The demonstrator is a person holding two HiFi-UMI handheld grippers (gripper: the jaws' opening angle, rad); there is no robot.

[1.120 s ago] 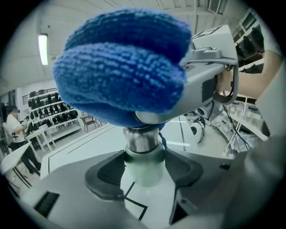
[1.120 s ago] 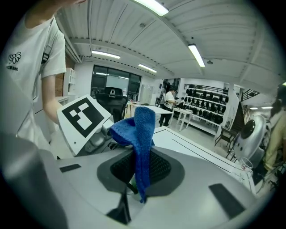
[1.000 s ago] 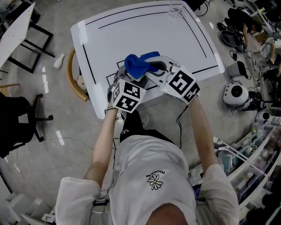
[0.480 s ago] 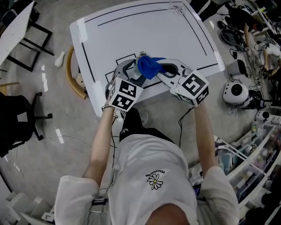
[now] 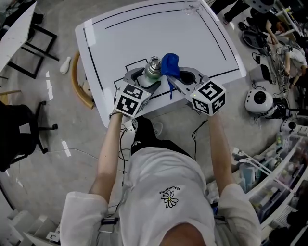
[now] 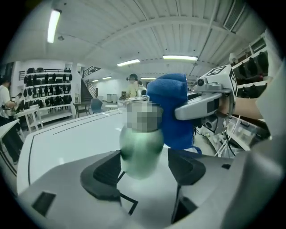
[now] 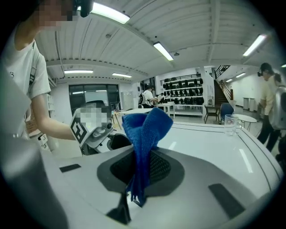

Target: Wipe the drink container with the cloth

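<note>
A green metal drink bottle (image 5: 153,68) with a silver cap stands upright near the white table's front edge (image 5: 144,108). My left gripper (image 5: 144,75) has the bottle (image 6: 142,150) between its jaws, which are opening; a narrow gap shows at the right pad (image 6: 185,167). The blue cloth (image 5: 169,64) is bunched up just right of the bottle, and my right gripper (image 5: 179,76) is shut on it. In the right gripper view the cloth (image 7: 145,134) rises from between the pads with an end hanging down. The cloth (image 6: 172,112) sits beside and behind the bottle; whether it touches is unclear.
An empty clear glass (image 5: 191,8) stands at the table's far edge, also visible as the glass (image 7: 230,124) in the right gripper view. A wooden chair (image 5: 82,84) sits at the table's left. Equipment and cables (image 5: 260,103) crowd the floor to the right.
The cloth has come off the top of the bottle and moved to its right, so the silver cap now shows. Both grippers have shifted slightly further over the table.
</note>
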